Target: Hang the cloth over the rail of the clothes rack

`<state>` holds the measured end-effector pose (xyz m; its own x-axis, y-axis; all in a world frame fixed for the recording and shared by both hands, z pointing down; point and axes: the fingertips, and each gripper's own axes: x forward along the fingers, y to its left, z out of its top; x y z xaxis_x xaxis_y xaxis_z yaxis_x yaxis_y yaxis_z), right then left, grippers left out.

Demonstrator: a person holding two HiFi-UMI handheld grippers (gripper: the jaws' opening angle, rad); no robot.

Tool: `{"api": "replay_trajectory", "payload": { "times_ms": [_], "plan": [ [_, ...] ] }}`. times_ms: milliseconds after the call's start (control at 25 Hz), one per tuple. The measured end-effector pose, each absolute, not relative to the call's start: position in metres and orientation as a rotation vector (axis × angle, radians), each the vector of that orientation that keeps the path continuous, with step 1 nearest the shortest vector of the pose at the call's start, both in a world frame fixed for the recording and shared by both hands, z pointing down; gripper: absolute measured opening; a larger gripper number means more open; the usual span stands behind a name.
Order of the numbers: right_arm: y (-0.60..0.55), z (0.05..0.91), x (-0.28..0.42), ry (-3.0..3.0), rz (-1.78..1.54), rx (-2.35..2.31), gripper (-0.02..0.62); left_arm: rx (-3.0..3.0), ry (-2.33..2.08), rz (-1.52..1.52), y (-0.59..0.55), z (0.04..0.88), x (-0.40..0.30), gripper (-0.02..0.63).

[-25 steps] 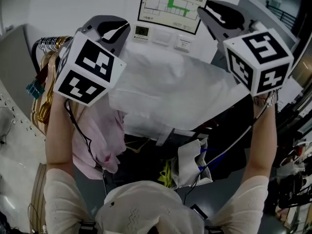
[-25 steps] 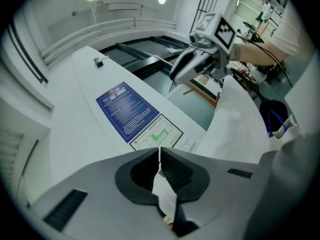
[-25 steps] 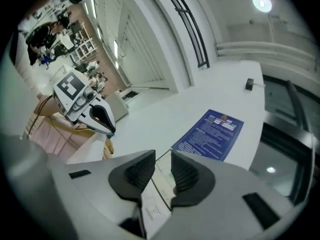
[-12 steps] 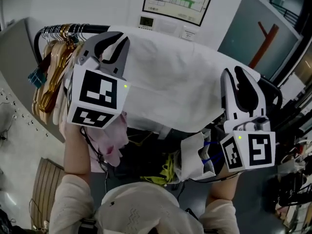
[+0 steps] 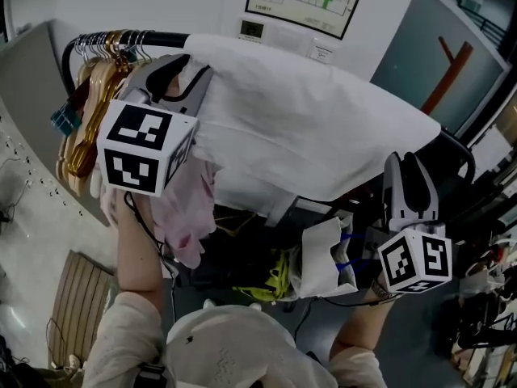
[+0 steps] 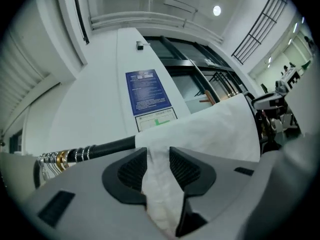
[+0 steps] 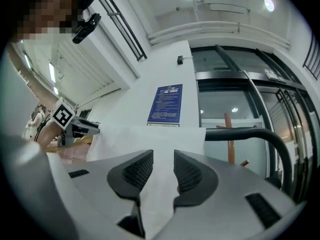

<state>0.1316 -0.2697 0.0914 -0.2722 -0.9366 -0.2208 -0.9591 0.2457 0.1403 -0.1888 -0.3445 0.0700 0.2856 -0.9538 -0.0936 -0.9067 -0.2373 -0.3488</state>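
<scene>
White cloth (image 5: pixel 323 128) lies draped over the black rail (image 5: pixel 161 39) of the clothes rack. It covers most of the rail's length and hangs down on your side of it.

Your left tongs (image 6: pixel 158 156) sit just on your side of the rail, at the end of the cloth nearer the rail's hanger end. Their jaws have just been opening and now stand apart. A bunched fold of the cloth lies between the pads, no longer pinched.

Your right tongs (image 7: pixel 163 159) are lower than the rail, at the cloth's other end, towards the rail's curved end. Those jaws have also just been opening and stand apart. A flat edge of the cloth runs up between them, and the pads are not squeezing it.

A bunch of wooden and metal hangers (image 5: pixel 85 111) crowds the rail's end beyond your left tongs, clear of the cloth. A pink garment (image 5: pixel 182 208) hangs below the rail, under your left tongs.
</scene>
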Motion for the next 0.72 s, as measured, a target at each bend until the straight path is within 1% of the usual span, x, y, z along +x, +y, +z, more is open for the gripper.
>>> {"api": "replay_trajectory", "payload": {
  "times_ms": [360,400,480,720],
  "plan": [
    [-0.277,0.097,0.159,2.313,0.266,-1.875,0.115,-2.269,1.71,-0.096,-0.342,0.07,-0.191,0.124],
    [-0.278,0.096,0.162,2.294,0.252,-1.88,0.115,-2.273,1.705,-0.09,-0.34,0.068,-0.192,0.111],
    [-0.279,0.093,0.169,2.265,0.217,-1.864,0.115,-2.264,1.708,-0.075,-0.336,0.063,-0.197,0.066],
    [-0.293,0.08,0.19,2.265,0.105,-1.751,0.115,-2.233,1.699,-0.092,-0.334,0.055,-0.192,0.035]
  ]
}}
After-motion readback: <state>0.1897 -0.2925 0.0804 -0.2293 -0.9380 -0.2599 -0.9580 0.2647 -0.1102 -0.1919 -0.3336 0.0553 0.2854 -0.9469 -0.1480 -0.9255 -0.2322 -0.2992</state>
